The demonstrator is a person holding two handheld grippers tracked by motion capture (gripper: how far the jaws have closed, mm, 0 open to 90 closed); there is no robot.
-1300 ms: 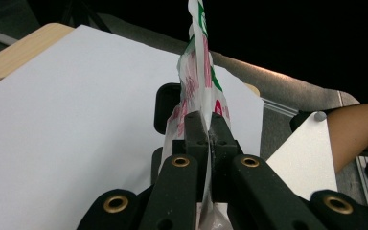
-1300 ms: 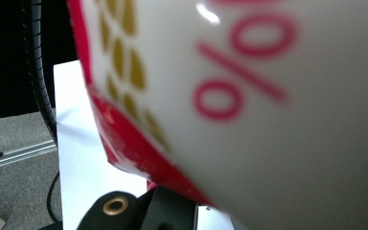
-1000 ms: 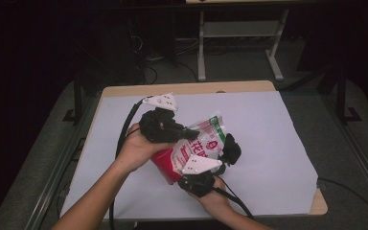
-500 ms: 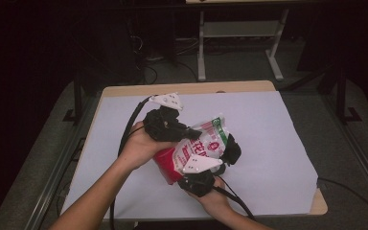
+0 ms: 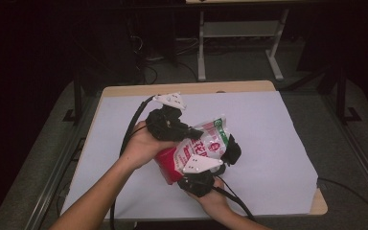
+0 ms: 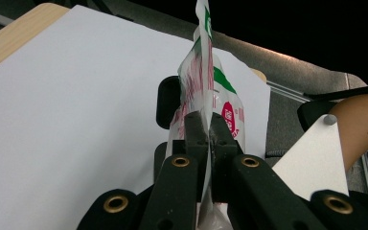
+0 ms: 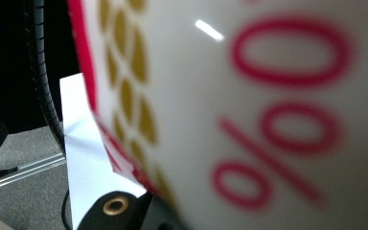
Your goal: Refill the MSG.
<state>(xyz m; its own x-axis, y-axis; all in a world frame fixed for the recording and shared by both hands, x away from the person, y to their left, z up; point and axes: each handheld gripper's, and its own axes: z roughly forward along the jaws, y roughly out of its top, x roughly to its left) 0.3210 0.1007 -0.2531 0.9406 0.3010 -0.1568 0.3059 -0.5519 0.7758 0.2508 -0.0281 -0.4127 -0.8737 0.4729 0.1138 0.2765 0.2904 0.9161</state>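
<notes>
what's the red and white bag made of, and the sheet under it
The bag looks like thin glossy plastic film: it crinkles, catches glare, and is clear in places. The sheet on the table looks like matte white paper, flat and without shine, though it could be thin plastic.

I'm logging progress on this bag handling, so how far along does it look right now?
Done: the red and white bag is up off the white sheet, pinched by the left gripper with its jaws shut on the film. In hand: the right gripper also holds it. Left: its top edge looks unopened, though that is hard to tell.
</notes>
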